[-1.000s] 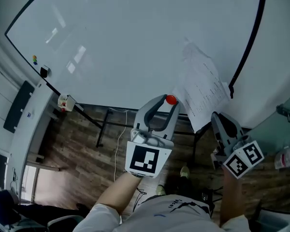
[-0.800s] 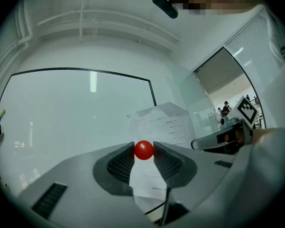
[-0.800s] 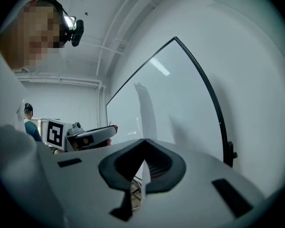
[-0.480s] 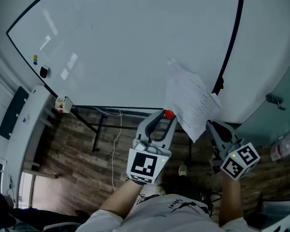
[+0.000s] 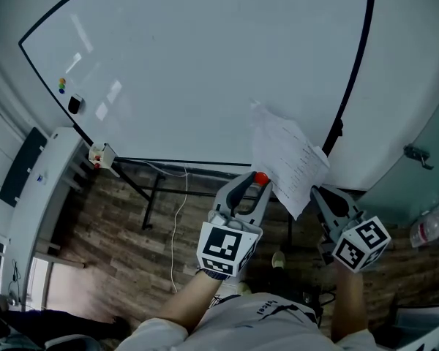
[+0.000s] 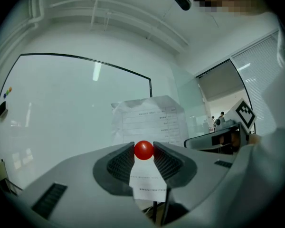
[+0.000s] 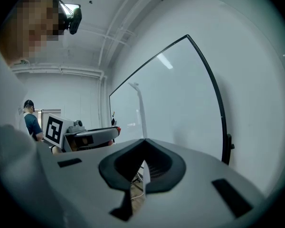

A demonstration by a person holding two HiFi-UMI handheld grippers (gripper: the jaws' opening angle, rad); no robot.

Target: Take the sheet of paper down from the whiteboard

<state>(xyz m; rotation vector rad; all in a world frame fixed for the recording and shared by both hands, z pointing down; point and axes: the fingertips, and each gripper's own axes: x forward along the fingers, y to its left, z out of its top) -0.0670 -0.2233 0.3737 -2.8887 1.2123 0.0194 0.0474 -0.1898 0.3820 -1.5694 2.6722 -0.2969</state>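
White sheet of paper (image 5: 287, 156) is judged freed from the whiteboard (image 5: 190, 72), with carrying it clear called for next; its lower corner is clamped in the right tool (image 5: 317, 193) at five o'clock, while a red magnet (image 5: 260, 177) is pinched in the left tool (image 5: 250, 181) at seven o'clock.
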